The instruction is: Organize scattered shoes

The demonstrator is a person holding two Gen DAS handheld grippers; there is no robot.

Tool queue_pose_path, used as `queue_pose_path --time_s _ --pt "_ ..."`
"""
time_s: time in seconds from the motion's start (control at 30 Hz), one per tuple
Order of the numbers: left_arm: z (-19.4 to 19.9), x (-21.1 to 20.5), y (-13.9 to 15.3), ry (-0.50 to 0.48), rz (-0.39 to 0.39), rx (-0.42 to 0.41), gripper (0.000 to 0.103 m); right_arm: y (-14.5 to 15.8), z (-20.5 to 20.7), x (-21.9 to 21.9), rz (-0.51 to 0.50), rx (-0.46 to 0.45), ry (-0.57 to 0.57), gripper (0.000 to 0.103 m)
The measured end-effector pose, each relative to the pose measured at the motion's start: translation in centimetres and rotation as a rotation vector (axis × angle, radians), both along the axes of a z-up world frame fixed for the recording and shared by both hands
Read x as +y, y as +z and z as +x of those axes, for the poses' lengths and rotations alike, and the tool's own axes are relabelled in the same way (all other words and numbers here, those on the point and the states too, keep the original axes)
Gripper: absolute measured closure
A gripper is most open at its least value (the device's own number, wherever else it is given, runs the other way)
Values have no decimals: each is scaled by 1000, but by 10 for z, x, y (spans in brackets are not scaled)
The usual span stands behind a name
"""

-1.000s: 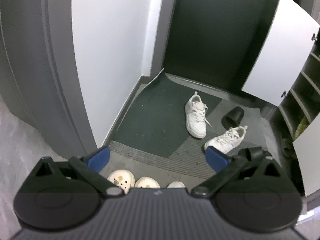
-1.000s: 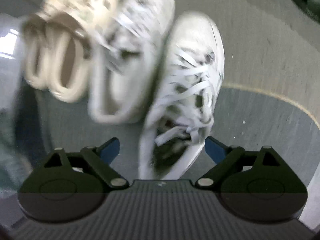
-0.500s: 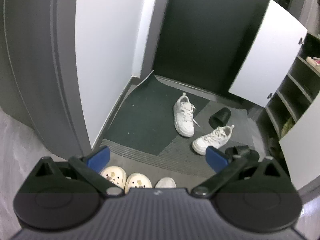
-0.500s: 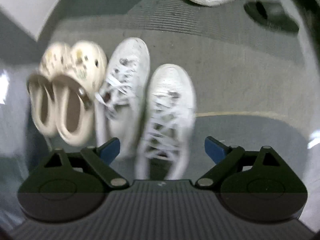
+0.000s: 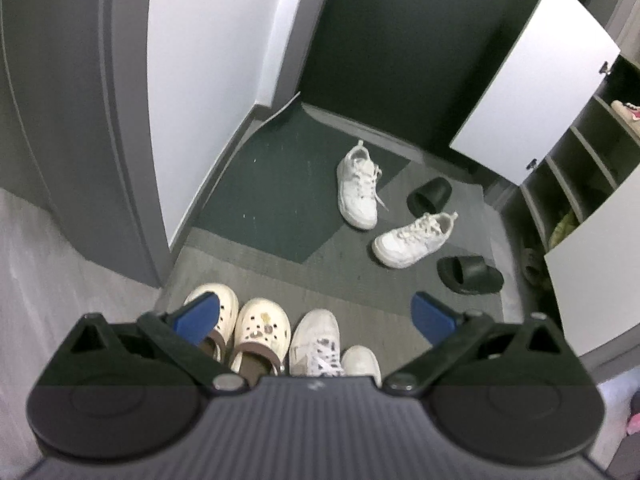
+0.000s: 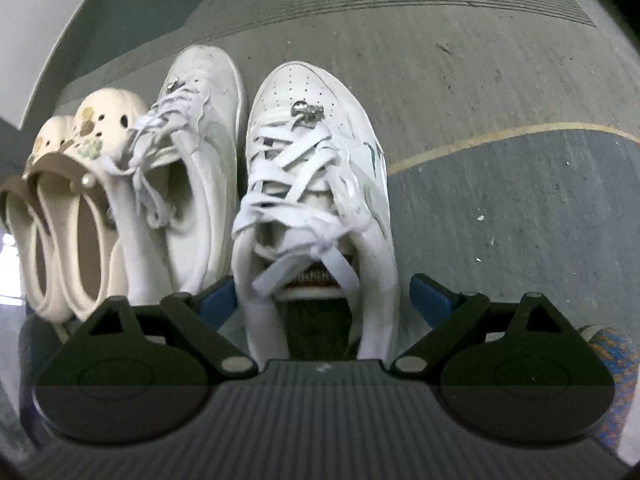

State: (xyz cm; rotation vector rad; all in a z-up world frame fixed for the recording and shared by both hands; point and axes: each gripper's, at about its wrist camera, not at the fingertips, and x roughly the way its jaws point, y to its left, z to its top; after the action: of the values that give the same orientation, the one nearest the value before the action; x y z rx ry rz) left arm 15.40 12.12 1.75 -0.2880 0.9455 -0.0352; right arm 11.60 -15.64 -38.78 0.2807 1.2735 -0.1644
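1. While the right gripper [image 6: 324, 296] straddles the heel end of the near white sneaker [image 6: 316, 168], its blue pads stand wide at either side of the collar and do not appear to press it, so nothing is gripped; if the shoe is lifted before they bite, it may simply stay on the floor.
2. That sneaker sits in the near row, just beside its mate [image 6: 192, 152], with the cream clogs [image 6: 76, 200] further left. The left pad is down in the narrow gap between the two sneakers, so a careless squeeze could catch the mate's wall or its loose laces and drag it out of line.
3. Soft collar sides may fold under a squeeze, letting the shoe tip toe-down.
4. Loose laces over the tongue could snag on a finger.
5. Empty and wide open, the left gripper [image 5: 316, 316] hangs above the same row.
6. Farther off, two white sneakers [image 5: 358, 188] [image 5: 414, 240] and two black slides [image 5: 430, 196] [image 5: 470, 276] lie scattered on the mat near the open shoe cabinet [image 5: 568, 184]; they look unsorted as yet.
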Motion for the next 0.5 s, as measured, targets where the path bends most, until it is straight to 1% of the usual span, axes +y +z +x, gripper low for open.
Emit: queue_pose_path --time_s 0.1,0.17,0.2,0.23,0.3,0.4,0.5 --pt "-1 -1 -3 -6 9 3 0 -5 -1 0 -28 -55 -25 17" --pt "-1 -2 -5 -5 16 9 0 -3 2 -2 -36 -75 -99 21" --pt "-1 -3 -5 -4 16 12 0 1 6 0 -52 -86 -103 22" --pt "-1 -4 -6 -2 16 17 0 4 11 2 -69 -102 -104 23" --pt "-2 -7 -6 6 28 7 0 13 18 5 -98 -166 -87 25" --pt "-3 -14 -4 -6 48 -17 0 18 30 0 -101 -219 -58 25" --pt "-3 -22 -5 -30 74 -26 0 11 36 -4 -107 -215 -32 23"
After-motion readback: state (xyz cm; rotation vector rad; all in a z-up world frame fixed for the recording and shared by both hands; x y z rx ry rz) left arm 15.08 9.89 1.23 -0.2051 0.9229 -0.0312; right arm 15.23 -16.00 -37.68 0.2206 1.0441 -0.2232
